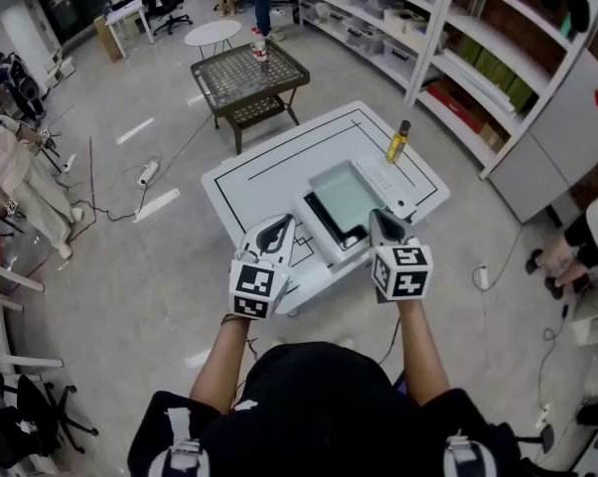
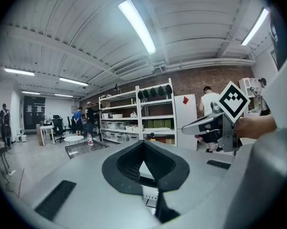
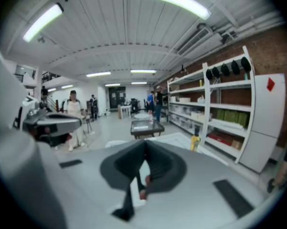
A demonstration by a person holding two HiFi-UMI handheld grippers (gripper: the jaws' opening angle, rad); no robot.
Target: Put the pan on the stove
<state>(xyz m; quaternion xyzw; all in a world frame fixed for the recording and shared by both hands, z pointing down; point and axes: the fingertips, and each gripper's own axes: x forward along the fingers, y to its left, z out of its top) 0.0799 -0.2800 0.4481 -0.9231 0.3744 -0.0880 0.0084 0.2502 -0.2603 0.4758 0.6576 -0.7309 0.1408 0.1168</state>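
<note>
My left gripper hangs in the air just to the left of the stove. Its jaws are pressed together, and nothing is between them.

The stove sits in the middle of the white table. It is in front of me and lower than both my grippers. It lies slanted, the same way as the table, and its long side runs from left to right. Its flat top is bare.

I cannot see the pan at all, not on the stove, not beside it and not in either gripper. So I cannot tell which way the pan lies from my hands.

My right gripper hangs over the near right corner of the stove. Its jaws are squeezed shut too, and I can see nothing held in them. Both grippers point past the stove, not down at it.

Far to the right of the stove, near the back edge of the table, stands a yellow bottle.

I think my right hand is a little nearer to the stove than my left. But first I have to find the pan, so the job has not really started.
</note>
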